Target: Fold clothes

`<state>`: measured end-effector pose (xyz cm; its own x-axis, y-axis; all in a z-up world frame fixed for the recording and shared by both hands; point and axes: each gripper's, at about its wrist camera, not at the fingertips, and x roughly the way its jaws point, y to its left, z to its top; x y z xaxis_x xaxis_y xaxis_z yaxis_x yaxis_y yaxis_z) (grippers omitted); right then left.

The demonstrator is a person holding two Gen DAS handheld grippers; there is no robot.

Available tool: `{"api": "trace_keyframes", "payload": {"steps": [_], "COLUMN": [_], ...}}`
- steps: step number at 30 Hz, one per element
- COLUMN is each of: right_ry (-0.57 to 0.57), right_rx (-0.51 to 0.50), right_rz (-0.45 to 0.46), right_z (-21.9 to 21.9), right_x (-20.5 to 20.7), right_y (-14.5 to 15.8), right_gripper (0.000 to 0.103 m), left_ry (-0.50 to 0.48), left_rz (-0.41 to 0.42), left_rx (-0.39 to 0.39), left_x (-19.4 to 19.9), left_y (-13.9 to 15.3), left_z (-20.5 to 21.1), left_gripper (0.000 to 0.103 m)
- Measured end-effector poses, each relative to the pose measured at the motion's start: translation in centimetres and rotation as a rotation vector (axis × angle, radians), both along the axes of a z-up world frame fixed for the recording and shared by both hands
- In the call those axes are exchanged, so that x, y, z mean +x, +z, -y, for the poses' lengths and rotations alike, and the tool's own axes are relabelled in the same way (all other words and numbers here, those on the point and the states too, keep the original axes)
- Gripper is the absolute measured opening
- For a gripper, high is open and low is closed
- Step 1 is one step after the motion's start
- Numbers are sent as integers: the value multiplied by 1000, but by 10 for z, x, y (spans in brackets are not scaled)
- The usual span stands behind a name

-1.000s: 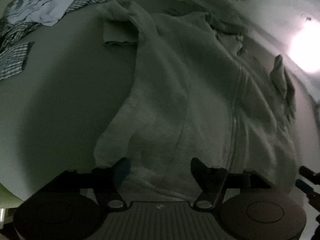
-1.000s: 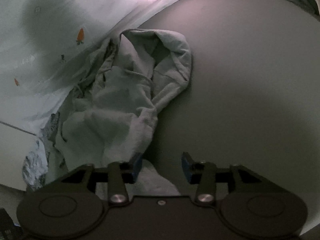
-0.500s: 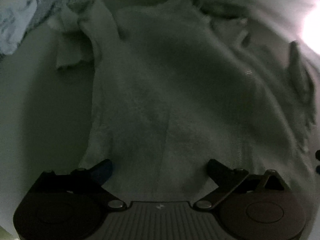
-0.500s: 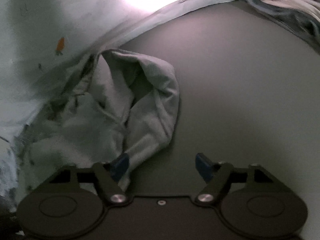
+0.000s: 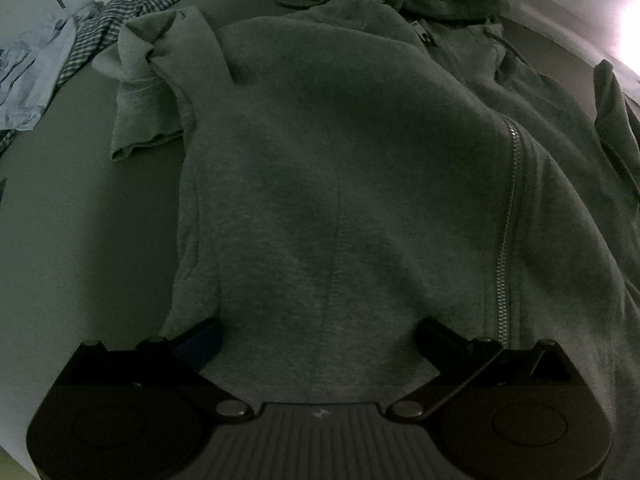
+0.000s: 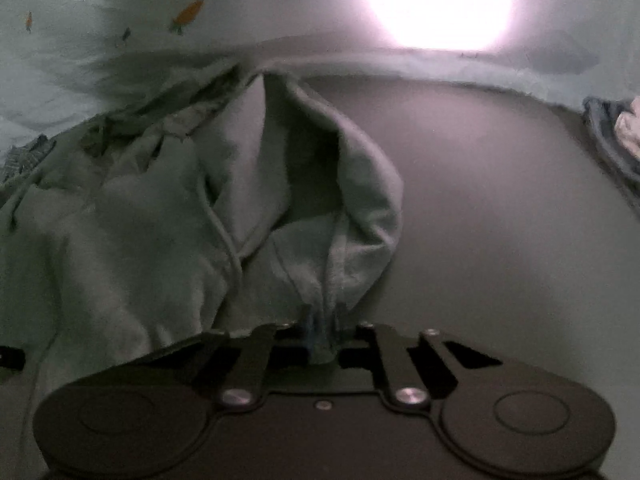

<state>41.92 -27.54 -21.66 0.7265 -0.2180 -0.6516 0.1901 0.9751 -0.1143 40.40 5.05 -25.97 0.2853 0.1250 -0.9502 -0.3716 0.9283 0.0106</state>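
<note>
On the dark table [image 5: 80,216] a grey zip hoodie [image 5: 340,168] lies spread out. The left gripper [image 5: 318,334] stands wide open over its bottom hem, holding nothing. The right gripper [image 6: 322,322] is closed tight on the edge of the hood [image 6: 352,200].

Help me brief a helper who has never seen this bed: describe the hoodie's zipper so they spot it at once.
Start at the grey hoodie spread across the dark surface in the left wrist view. Right of its middle, the zipper runs as a thin line from near the hem up towards the collar. Its metal teeth glint silver, unlike the dull stitched seam beside it.
</note>
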Motion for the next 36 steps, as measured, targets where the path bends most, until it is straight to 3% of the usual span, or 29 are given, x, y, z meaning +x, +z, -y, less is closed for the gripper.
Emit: {"api": "trace_keyframes", "payload": {"steps": [5,9,11,13,14,16,17,19,22,27,30,32,35,36], "right_ry": [7,-136,-180,-161,-152,-137,-157,-213,-296,-431,-509,-492,-448,-416], "right_rx": [-216,-531,-622,-666,-653,-604,-560,-460,-308,-54,100,88,71,57], "right_rz": [87,203,198,122,60,-77,-88,-74,-53,-18,4,-4,-56,-81], "right_z": [6,29,40,44,46,50,54,63,77,99,113,121,134,136], "right_x": [-7,-26,-32,-37,-38,-40,-42,-46,-52,-62,-68,-63,-46,-41], "right_y": [17,41,39,22,10,-15,-17,-17,-17,-16,-15,-17,-24,-26], "right_gripper": [6,7,7,8,9,23,24,28,42,45,51,59,57,38], "left_ry": [1,4,5,5,5,4,4,4,4,4,4,4,2,2], "left_rz": [22,28,27,29,30,35,37,39,35,35,36,37,40,41], "left_rx": [11,15,15,16,16,19,19,20,19,19,20,20,21,21], "left_x": [-4,-6,-5,-6,-6,-7,-7,-8,-7,-6,-7,-7,-9,-11], "left_y": [0,1,1,1,1,1,2,2,3,4,5,5,2,2], "left_z": [3,5,6,7,7,9,10,11,14,18,22,22,11,7], "left_gripper": [103,103,103,103,103,103,103,103,103,103,103,103,103,103]}}
